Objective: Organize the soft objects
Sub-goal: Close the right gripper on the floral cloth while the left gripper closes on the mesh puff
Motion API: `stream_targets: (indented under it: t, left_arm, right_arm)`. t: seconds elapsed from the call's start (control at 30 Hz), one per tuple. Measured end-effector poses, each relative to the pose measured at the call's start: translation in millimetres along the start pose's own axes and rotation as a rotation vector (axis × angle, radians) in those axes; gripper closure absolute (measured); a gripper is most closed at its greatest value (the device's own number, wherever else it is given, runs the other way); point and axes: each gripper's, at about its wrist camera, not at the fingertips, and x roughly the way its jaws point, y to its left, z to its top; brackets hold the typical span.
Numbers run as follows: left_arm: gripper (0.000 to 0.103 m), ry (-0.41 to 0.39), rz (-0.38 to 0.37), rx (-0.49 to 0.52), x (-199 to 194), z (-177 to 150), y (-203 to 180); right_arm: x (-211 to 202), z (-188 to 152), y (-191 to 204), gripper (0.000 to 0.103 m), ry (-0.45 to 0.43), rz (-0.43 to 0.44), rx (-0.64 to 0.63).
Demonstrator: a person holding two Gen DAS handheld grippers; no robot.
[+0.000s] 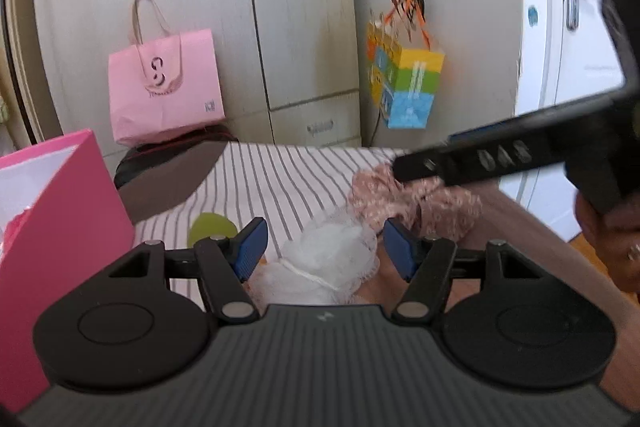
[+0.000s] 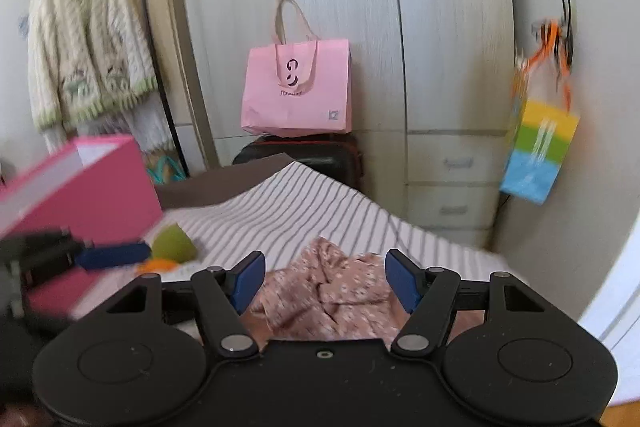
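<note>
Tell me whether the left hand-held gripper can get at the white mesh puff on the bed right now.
Probably yes. The left hand-held gripper is open with the white mesh puff lying right ahead between its blue pads, nothing over it. The pink floral cloth lies just behind it and might get caught too.

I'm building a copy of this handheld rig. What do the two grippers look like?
Both look alike: the left gripper and right gripper have matte black bodies with two round discs, black linkage arms on silver pivot pins, and ribbed dark blue pads. The left body is finely ribbed with a small pale logo; the right one shows a central screw hole.
</note>
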Motion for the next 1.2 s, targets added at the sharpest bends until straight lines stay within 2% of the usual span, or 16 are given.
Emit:
stream_targets:
  t: [0.1,0.17,0.23,0.33,0.43,0.57,0.73,0.83,0.9,0.97,1.03,1.2]
  left_arm:
    - [0.044,0.079,-0.011,-0.021,7.6,-0.7,0.7]
    - [0.047,0.090,-0.028,-0.055,6.9,-0.8,3.6]
    - [0.052,0.098,-0.022,-0.042,9.1,-2.5,1.8]
    - [0.056,0.138,-0.020,-0.070,16.1,-7.3,3.0]
    - [0.057,0.135,-0.022,-0.078,17.4,-10.1,4.2]
    - [0.055,0.138,-0.028,-0.073,23.0,-18.6,0.9]
    - [0.055,0.128,0.006,-0.038,22.5,-22.1,-9.7]
    - [0.055,0.134,0.004,-0.050,21.2,-20.6,-8.3]
    - [0.060,0.139,-0.002,-0.071,19.4,-21.2,-6.6]
    - [0.066,0.129,0.010,-0.086,17.7,-23.2,-5.2]
    - [0.068,0.116,0.014,-0.098,16.8,-26.3,-4.2]
    - [0.072,0.100,0.029,-0.087,9.6,-27.9,-8.5]
  right_arm:
    - [15.8,-1.7,-5.2,0.032,0.034,0.002,0.027]
    - [24.5,-5.8,-4.6,0.031,0.061,-0.010,0.014]
    - [34.4,-9.7,-4.6,0.028,0.117,-0.010,0.011]
    - [40.9,-16.6,-2.8,0.027,0.136,-0.011,-0.004]
    - [45.6,-21.4,-1.1,0.026,0.159,-0.008,-0.027]
    - [45.4,-28.2,7.2,0.024,0.146,-0.030,-0.090]
    - [44.4,-31.1,8.5,0.026,0.130,-0.045,-0.095]
    - [40.4,-32.7,11.5,0.039,0.122,-0.050,-0.104]
    - [36.0,-35.3,15.5,0.057,0.113,-0.045,-0.117]
    - [31.3,-38.6,15.7,0.063,0.109,-0.014,-0.093]
    - [25.3,-40.4,13.7,0.064,0.112,0.021,-0.038]
    - [15.4,-47.4,17.7,0.078,0.098,-0.023,0.023]
